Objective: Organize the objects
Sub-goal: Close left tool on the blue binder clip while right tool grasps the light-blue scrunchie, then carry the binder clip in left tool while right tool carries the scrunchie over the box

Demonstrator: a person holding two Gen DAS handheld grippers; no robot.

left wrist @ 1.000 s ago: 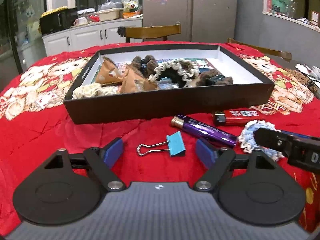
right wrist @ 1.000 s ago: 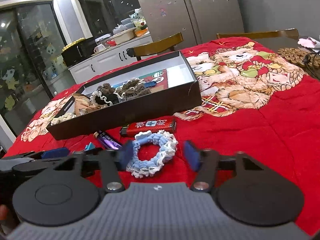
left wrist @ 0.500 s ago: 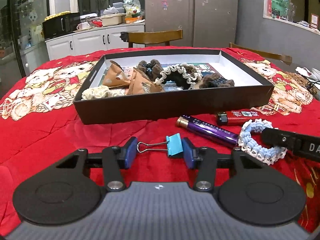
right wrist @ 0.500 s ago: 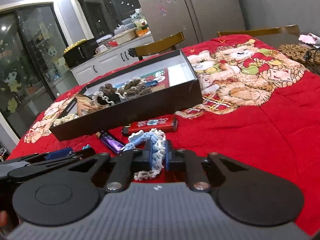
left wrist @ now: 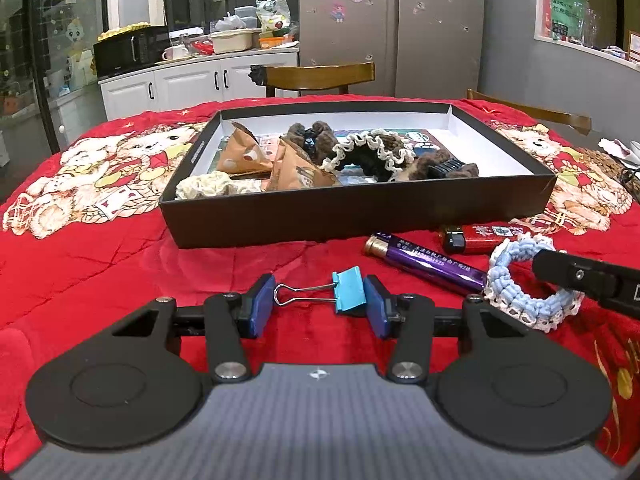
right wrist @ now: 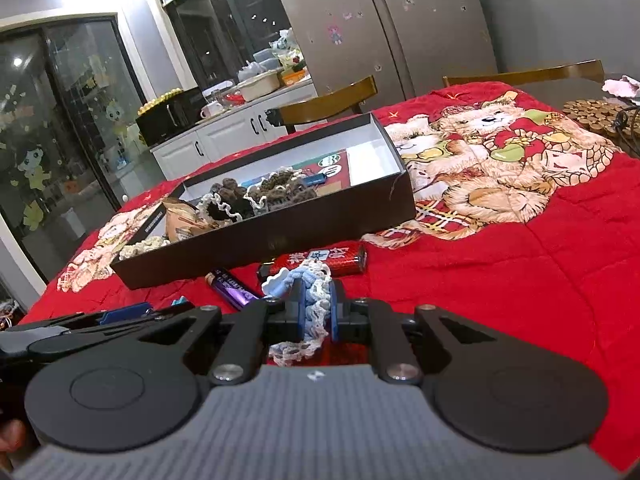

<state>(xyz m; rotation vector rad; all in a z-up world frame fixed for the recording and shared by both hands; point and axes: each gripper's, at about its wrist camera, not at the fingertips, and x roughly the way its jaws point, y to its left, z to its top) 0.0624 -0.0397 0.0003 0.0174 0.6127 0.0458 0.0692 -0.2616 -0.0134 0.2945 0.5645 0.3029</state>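
- The left gripper (left wrist: 316, 304) has just been closing, and its blue pads now clamp the blue binder clip (left wrist: 349, 290) lengthwise on the red blanket (left wrist: 100, 272): wire handles against the left pad, clip body against the right.
- The right gripper (right wrist: 314, 312) has likewise just been closing and squeezes the blue-and-white crocheted scrunchie (right wrist: 308, 292) between its pads.
- Just beyond both lie a purple lighter (left wrist: 424, 266) and a red lighter (left wrist: 476, 236), close to the box front.
- The black box (left wrist: 360, 216) holds more scrunchies and brown paper packets.
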